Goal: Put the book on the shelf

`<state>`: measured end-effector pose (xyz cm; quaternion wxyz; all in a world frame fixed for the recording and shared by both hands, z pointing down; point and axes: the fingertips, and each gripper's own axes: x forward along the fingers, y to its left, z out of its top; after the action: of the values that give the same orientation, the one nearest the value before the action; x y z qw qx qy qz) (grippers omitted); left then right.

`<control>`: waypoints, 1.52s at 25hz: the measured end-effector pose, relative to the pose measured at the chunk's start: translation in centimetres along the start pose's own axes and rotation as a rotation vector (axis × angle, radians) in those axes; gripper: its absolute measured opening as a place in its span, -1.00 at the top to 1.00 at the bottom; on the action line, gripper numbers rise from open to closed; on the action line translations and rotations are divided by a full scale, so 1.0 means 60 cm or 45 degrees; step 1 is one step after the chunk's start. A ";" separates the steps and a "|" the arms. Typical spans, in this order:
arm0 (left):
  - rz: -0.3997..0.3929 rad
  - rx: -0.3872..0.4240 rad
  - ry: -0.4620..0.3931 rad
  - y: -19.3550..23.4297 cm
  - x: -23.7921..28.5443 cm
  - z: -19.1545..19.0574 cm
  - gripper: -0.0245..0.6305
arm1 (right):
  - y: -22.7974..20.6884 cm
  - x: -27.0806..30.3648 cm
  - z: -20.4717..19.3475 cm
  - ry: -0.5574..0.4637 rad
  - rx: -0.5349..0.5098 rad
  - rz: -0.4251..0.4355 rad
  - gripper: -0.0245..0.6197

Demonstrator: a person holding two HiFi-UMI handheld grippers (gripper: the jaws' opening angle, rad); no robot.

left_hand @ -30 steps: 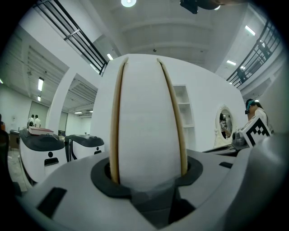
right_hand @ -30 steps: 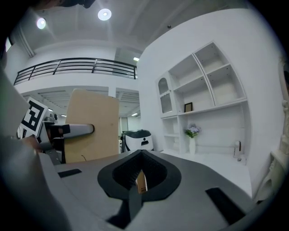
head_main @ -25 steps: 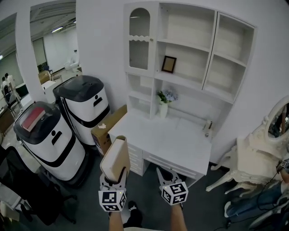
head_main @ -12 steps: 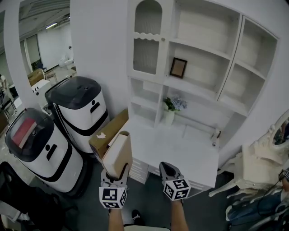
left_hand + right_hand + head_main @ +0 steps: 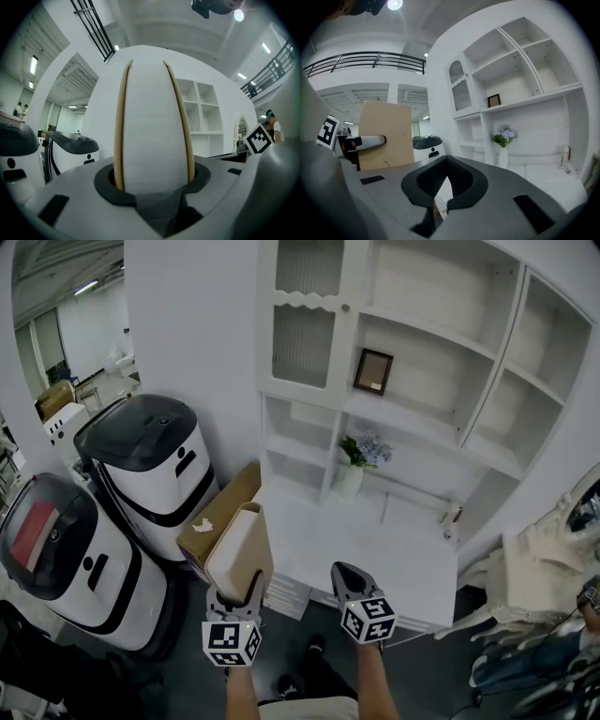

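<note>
You have stepped closer, so the tall white shelf unit [image 5: 487, 399] looks bigger in the head view than it did a second ago, and the book sits a bit higher in the picture.

Its shelves stand right above the flat white tabletop [image 5: 375, 554]. To your left are two round white machines with black tops [image 5: 150, 456], one behind the other. A brown cardboard box [image 5: 217, 517] sits between the nearer-to-the-wall machine and the tabletop.

The book with tan covers and white pages [image 5: 239, 554] is not on a shelf. It sticks up out of your left gripper [image 5: 236, 594], in front of the tabletop's left corner. In the left gripper view its black fingers [image 5: 105, 180] press on both covers, partly open, with the page edge facing the camera.

Your right gripper [image 5: 344, 575] is just beside it, low in front of the tabletop. Its fingers [image 5: 464, 180] are closed tip to tip with nothing in them.

A white vase of flowers [image 5: 352, 479] stands at the back of the tabletop. A small dark picture frame [image 5: 373, 371] leans on a shelf above it.
</note>
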<state>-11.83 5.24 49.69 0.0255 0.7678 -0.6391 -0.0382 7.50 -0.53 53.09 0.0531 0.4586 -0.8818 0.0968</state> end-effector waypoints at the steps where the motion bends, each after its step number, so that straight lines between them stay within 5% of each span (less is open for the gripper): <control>1: -0.001 0.005 0.007 0.007 0.009 -0.001 0.21 | -0.001 0.012 0.001 0.003 0.005 0.001 0.87; 10: -0.018 0.008 0.017 0.059 0.117 -0.009 0.21 | -0.019 0.144 -0.003 0.068 0.029 0.021 0.87; 38: -0.199 0.096 0.068 0.081 0.550 0.005 0.21 | -0.224 0.447 0.111 -0.045 0.059 0.011 0.86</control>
<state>-10.66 -28.07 48.98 0.0107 0.8165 -0.5772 0.0046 3.10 -30.91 53.10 0.0262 0.4574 -0.8821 0.1093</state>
